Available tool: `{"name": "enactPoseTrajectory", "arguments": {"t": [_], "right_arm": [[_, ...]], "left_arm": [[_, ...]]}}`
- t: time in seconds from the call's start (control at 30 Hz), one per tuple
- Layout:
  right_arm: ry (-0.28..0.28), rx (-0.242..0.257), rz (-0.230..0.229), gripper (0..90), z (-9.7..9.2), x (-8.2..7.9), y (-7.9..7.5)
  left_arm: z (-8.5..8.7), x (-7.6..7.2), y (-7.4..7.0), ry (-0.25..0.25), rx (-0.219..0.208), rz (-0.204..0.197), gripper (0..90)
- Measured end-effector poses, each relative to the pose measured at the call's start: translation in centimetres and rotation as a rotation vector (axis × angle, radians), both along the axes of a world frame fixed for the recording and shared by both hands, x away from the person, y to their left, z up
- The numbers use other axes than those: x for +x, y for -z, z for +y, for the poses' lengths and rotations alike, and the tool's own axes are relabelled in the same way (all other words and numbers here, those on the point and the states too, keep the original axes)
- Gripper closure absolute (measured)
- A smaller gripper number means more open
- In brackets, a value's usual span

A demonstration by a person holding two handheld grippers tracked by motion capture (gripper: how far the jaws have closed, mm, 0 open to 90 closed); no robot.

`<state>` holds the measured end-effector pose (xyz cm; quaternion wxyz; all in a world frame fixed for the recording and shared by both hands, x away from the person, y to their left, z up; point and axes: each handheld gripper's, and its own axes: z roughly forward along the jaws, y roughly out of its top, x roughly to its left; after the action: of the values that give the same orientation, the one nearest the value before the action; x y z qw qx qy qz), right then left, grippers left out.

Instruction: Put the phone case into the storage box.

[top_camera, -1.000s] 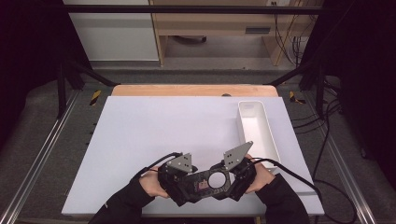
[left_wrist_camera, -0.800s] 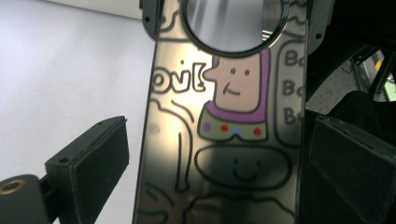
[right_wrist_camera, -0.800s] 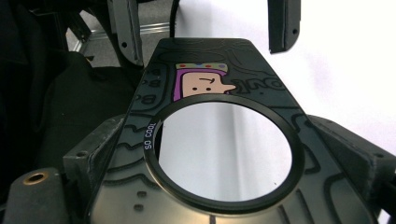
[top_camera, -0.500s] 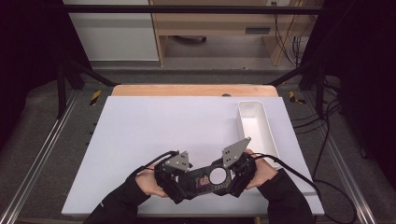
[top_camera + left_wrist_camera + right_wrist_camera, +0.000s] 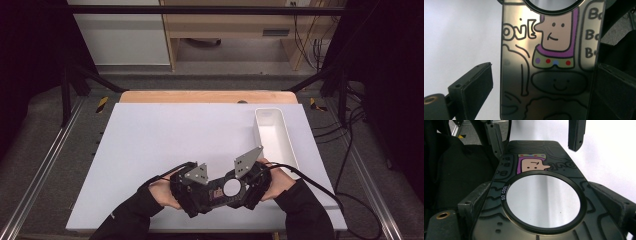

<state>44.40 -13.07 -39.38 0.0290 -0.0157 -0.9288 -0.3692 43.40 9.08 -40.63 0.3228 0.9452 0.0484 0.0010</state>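
Observation:
A flat dark case [image 5: 231, 188] with a round mirror and cartoon drawings hangs just above the near edge of the white table top [image 5: 175, 135], between two hands. My right gripper [image 5: 240, 195] comes in from the right. In the right gripper view its jaws press both long edges of the case [image 5: 544, 202] beside the mirror, so the right gripper [image 5: 540, 192] is shut on it. My left gripper [image 5: 207, 195] straddles the other end. In the left gripper view the case [image 5: 554, 62] lies between the jaws of the left gripper [image 5: 544, 68], with a visible gap at the left-hand jaw.
A long white tray [image 5: 259, 131] stands along the table's right side, beyond the right hand. Black cables trail off the right edge. A wooden strip borders the table's far edge, with shelving and a dark floor beyond.
Both hands and the case have shifted only slightly. The right gripper's hold looks the same.

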Motion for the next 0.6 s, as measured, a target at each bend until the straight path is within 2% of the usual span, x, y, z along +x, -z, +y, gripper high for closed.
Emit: {"name": "enactPoseTrajectory", "arguments": {"t": [0.17, 0.3, 0.6], "right_arm": [[-0.001, -0.005, 0.003, 12.3, 0.2, 0.0, 0.3], [-0.005, -0.010, 0.003, 12.3, 0.3, 0.0, 0.4], [0.001, -0.009, 0.011, 12.3, 0.3, 0.1, 0.4]], "left_arm": [[-0.7, 0.1, 0.5, 0.016, 0.011, 0.019, 3.7], [-1.0, 0.2, 0.9, 0.027, 0.039, 0.022, 4.0], [-1.5, 0.2, 1.2, 0.036, 0.064, 0.031, 8.4]]}}
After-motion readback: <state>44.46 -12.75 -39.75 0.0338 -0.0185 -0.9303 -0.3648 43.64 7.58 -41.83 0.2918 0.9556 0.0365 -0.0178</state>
